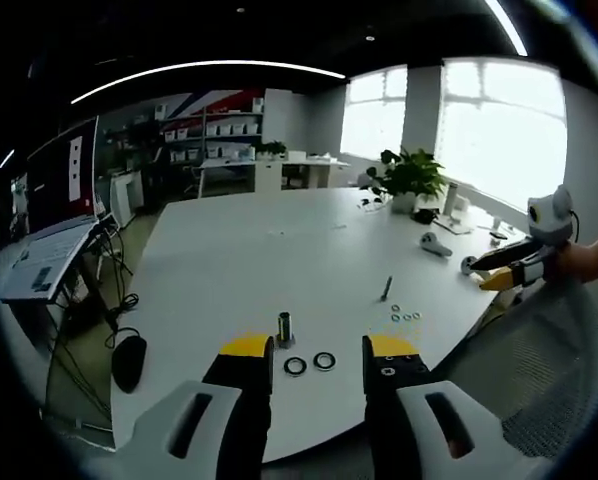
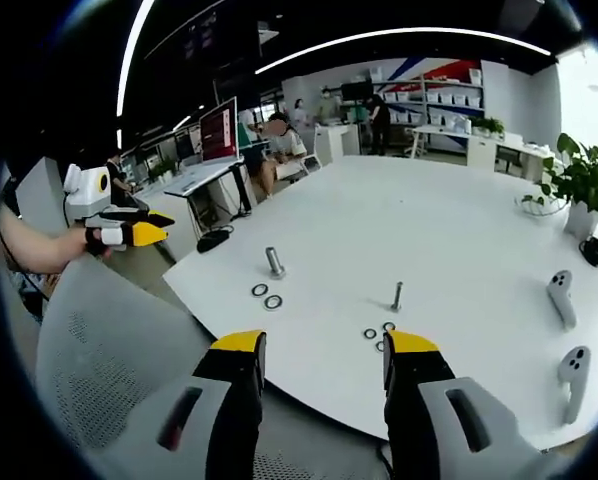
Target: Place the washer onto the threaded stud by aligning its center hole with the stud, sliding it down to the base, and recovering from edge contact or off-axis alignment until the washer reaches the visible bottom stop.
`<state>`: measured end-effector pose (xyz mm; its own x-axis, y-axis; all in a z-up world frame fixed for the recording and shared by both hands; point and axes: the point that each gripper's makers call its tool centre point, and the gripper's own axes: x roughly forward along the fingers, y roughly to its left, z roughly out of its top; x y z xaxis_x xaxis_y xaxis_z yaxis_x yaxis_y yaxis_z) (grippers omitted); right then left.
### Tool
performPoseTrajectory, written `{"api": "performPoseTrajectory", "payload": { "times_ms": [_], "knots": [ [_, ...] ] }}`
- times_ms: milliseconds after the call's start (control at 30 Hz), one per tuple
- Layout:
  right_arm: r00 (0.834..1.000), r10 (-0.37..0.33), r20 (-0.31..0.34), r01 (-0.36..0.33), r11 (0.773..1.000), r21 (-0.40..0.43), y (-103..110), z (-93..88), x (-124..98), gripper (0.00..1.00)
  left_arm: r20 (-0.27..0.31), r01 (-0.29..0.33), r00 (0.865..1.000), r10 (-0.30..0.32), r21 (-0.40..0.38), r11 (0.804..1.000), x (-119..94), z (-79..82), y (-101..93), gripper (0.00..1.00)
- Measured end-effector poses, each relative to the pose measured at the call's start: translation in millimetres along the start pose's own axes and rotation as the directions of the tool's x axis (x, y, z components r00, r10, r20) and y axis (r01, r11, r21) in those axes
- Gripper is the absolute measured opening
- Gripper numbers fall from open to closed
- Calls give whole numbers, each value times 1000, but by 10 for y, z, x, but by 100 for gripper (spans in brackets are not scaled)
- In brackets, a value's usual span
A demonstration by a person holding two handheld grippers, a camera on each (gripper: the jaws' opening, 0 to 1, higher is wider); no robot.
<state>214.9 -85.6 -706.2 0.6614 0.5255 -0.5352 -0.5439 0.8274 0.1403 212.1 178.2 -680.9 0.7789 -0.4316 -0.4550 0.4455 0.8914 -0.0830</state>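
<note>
Both grippers (image 1: 319,350) (image 2: 324,345) wide, empty. 2 washers (image 1: 309,363) beside stud (image 1: 285,327): likely light, stiff, slippery; best pinched across rim.

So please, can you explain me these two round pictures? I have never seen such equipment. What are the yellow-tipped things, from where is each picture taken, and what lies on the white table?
No robot here: a person holds a two-jaw gripper in each hand, with a fisheye camera on each. The left gripper view looks along the left gripper; the right gripper enters at its right edge. The right gripper view looks along the right gripper, with the left one at its left edge.

Both are open and hold nothing.

On the white table stand a thick stud and a thin stud. Two larger washers lie beside the thick one, several small washers near the thin one. Farther off are a potted plant and two white controllers.
</note>
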Motion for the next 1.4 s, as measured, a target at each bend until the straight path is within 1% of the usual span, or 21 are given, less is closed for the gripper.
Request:
{"api": "performPoseTrajectory", "payload": {
  "times_ms": [67, 133, 200, 267, 333, 500, 633, 733, 833, 867, 933, 967, 1067, 1100, 1133, 1167, 1267, 1300, 1333, 1367, 1400],
  "knots": [
    [1000, 0, -9, 0, 1000, 4, -3, -22, 2, 50, 1, -8, 1000, 8, -3, 1000, -4, 3, 14, 34],
    [999, -32, -31, 31, 999, -13, -57, -66, 1, 50, 0, -27, 1000, 27, -4, 1000, -14, -3, 48, 34],
    [999, -33, -22, 33, 999, 5, -57, -53, -5, 50, -8, -39, 999, 39, -14, 999, -19, -27, 78, 34],
    [999, -44, -25, 44, 999, -4, -78, -56, -7, 51, -13, -54, 998, 54, -28, 998, -23, -42, 116, 34],
    [998, -23, -51, 23, 1000, 2, -46, -100, 16, 51, -11, -60, 998, 60, -32, 998, -27, -38, 124, 35],
    [999, -12, -43, 12, 1000, -3, -26, -86, 14, 50, -42, -69, 997, 68, -22, 997, -14, -83, 130, 35],
    [999, -7, -40, 7, 1000, -3, -16, -77, 14, 50, -53, -54, 997, 53, -18, 998, 3, -99, 119, 36],
    [999, -6, -45, 6, 1000, 1, -13, -83, 17, 50, -101, -30, 994, 29, -6, 1000, 39, -167, 65, 40],
    [999, -9, -47, 9, 1000, 4, -18, -85, 12, 50, -172, 0, 985, 2, 9, 1000, 59, -263, 16, 40],
    [999, -9, -47, 9, 1000, 4, -18, -87, 11, 50, -179, 5, 984, -3, 12, 1000, 71, -270, 14, 40],
    [999, -9, -49, 9, 1000, 0, -14, -88, 10, 50, -166, 22, 986, -21, 4, 1000, 97, -238, -4, 42],
    [999, -9, -47, 9, 1000, -1, -19, -84, 9, 50, -179, 27, 984, -26, 4, 1000, 110, -239, -5, 41],
    [999, -11, -46, 11, 1000, 1, -26, -82, 6, 50, -272, 36, 962, -20, 52, 998, 192, -309, 73, 42],
    [999, -12, -45, 12, 1000, 0, -27, -81, 5, 50, -323, 45, 946, -31, 35, 998, 226, -378, 86, 42],
    [999, -12, -45, 12, 1000, 0, -28, -81, 6, 50, -342, 43, 939, -28, 36, 998, 262, -409, 119, 41],
    [999, -12, -44, 12, 1000, 2, -29, -79, 7, 50, -348, 42, 937, -26, 39, 998, 305, -423, 144, 40],
    [999, -6, -39, 6, 1000, 0, -18, -70, 4, 50, -410, 69, 911, -50, 33, 997, 441, -536, 156, 40],
    [999, -6, -37, 6, 1000, 1, -19, -69, 4, 50, -417, 79, 907, -55, 40, 996, 480, -544, 146, 40],
    [999, -7, -34, 7, 1000, 7, -24, -66, 2, 50, -433, 90, 900, -56, 60, 994, 534, -558, 139, 40],
    [999, -7, -31, 8, 1000, 8, -24, -62, 1, 50, -441, 97, 896, -52, 81, 992, 576, -565, 141, 40],
    [1000, -5, -31, 6, 1000, 9, -19, -62, 0, 50, -460, 113, 886, -54, 103, 988, 637, -594, 132, 39]
  ]
}}
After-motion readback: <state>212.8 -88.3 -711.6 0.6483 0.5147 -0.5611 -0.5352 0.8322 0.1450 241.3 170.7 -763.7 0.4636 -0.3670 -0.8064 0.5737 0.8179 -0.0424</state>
